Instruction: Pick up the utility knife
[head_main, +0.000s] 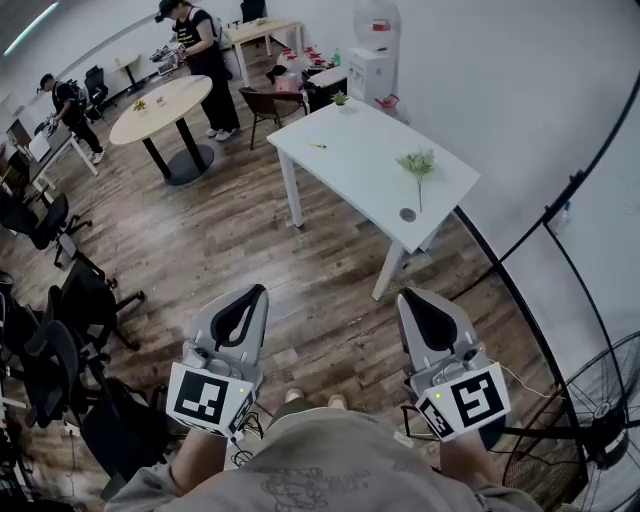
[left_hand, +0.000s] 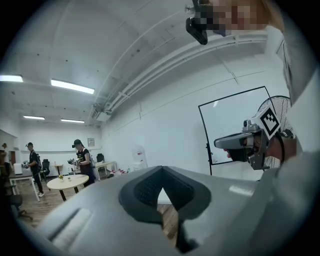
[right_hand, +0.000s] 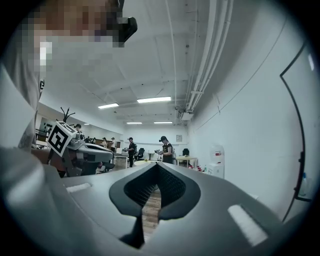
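A white table stands ahead across the wooden floor. On it lie a small thin object, too small to identify, a green flower sprig and a small dark round item. No utility knife can be made out. My left gripper and right gripper are held close to my body, well short of the table, pointing toward it. Both are shut with nothing between the jaws, as the left gripper view and the right gripper view confirm.
A standing fan and a black curved frame are at the right by the wall. Office chairs crowd the left. A round table, a person and a water dispenser are further back.
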